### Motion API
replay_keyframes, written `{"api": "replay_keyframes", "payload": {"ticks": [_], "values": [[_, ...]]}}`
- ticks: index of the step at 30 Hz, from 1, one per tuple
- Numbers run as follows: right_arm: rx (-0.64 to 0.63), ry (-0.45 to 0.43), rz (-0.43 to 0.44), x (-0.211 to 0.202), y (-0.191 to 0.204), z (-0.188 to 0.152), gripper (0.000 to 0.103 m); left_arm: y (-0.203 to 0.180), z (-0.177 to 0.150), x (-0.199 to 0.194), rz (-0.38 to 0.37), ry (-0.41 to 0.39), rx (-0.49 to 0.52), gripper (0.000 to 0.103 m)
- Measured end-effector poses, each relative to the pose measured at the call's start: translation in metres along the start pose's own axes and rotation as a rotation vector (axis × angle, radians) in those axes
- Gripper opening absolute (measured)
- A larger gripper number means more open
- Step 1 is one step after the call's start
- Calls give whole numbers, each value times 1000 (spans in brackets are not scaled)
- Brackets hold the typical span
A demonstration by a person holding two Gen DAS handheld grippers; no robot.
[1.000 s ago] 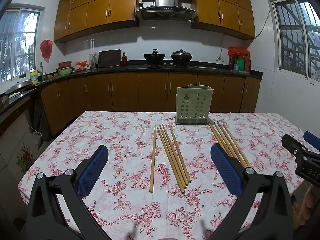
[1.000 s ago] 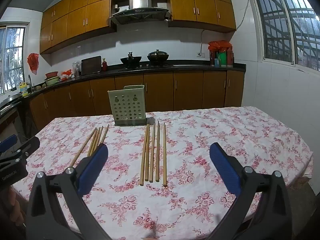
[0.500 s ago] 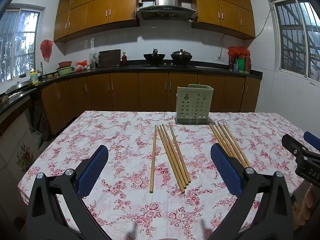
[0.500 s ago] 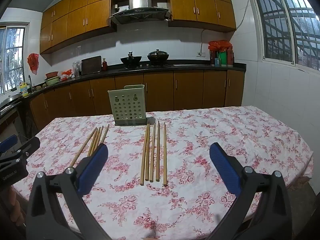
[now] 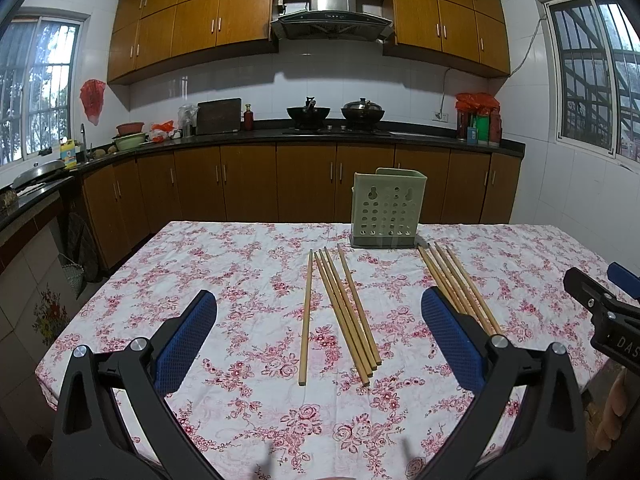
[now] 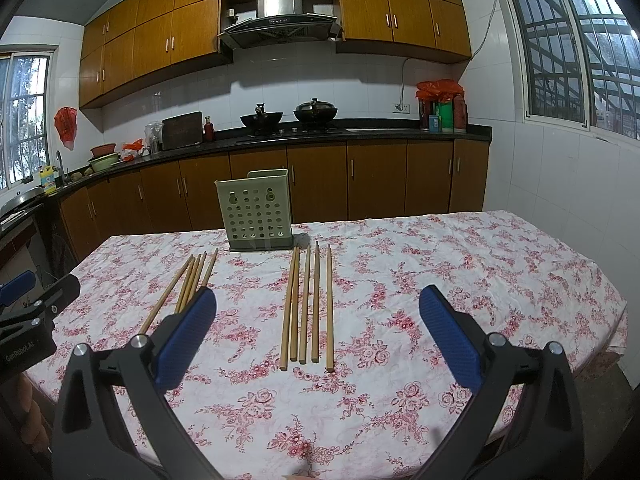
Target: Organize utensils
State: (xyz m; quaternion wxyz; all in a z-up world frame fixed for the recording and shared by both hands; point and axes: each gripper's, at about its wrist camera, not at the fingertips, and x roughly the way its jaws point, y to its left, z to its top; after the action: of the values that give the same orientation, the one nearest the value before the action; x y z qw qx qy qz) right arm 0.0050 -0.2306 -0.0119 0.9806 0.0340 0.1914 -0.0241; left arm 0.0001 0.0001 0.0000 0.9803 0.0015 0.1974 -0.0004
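Nothing has moved: both tongs, left (image 5: 318,340) and right (image 6: 318,338), stay spread wide and empty. Two bunches of chopsticks (image 6: 306,304) lie mid-bench, before the green holder (image 6: 254,210) near the far edge.

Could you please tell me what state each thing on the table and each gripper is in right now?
Left gripper: open, holding nothing, above the table.
Right gripper: open, holding nothing.
Green utensil holder: upright; no utensils seen in it.
Left chopstick group: lying flat, one stick slightly apart.
Right chopstick group: lying flat, roughly parallel.
Floral tablecloth: spread over the table.
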Motion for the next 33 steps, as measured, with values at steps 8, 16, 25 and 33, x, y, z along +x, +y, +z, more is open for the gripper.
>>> {"api": "replay_keyframes", "payload": {"ticks": [8,16,25,33], "values": [[1,1,1,0,0,0,99,0,0,0,0,0,0,101],[2,1,1,1,-1,-1,99,0,0,0,0,1,0,101],[3,3,1,1,-1,-1,99,0,0,0,0,2,0,101],[4,4,2,2,-1,-2,99,0,0,0,0,3,-1,101]]}}
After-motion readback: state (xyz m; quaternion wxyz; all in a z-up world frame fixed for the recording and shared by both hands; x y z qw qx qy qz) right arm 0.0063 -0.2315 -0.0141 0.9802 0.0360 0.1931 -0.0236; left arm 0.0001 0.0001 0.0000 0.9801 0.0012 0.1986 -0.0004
